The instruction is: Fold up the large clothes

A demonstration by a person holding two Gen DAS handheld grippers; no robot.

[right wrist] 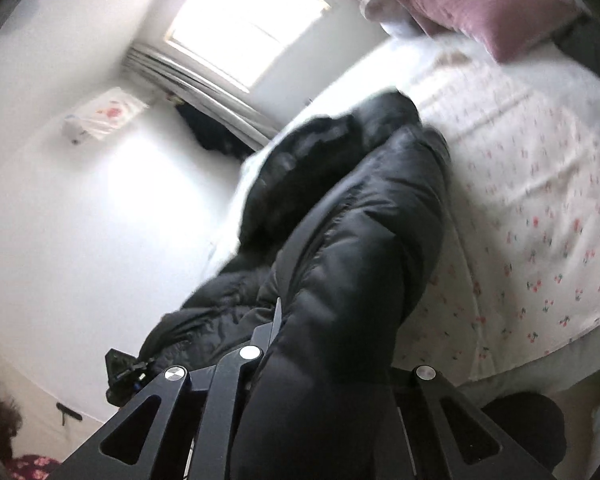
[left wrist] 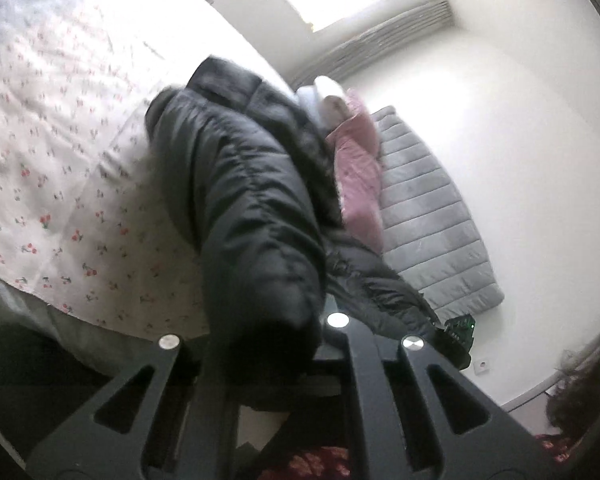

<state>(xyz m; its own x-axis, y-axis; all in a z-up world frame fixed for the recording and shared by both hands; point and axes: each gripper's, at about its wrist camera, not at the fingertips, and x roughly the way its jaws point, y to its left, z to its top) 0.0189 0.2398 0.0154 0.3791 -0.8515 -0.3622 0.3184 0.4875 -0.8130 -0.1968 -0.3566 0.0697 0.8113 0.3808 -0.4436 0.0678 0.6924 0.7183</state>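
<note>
- Black puffy quilted jacket (left wrist: 252, 208) fills the near view, bunched between the left gripper (left wrist: 320, 332) fingers, which are clamped tight on a fold of it.
- Right gripper (right wrist: 328, 360) is likewise closed on the jacket's padded nylon.
- Held by 2 tongs, the jacket trails onto the white cherry-print bedsheet (left wrist: 60, 152).
- Handling, I judge: light, soft, bulky, slippery-skinned; seams or hem edges give the surest hold.
- Pink quilted pillow (right wrist: 480, 4) lies further up the bed.
- No containers are visible.
</note>
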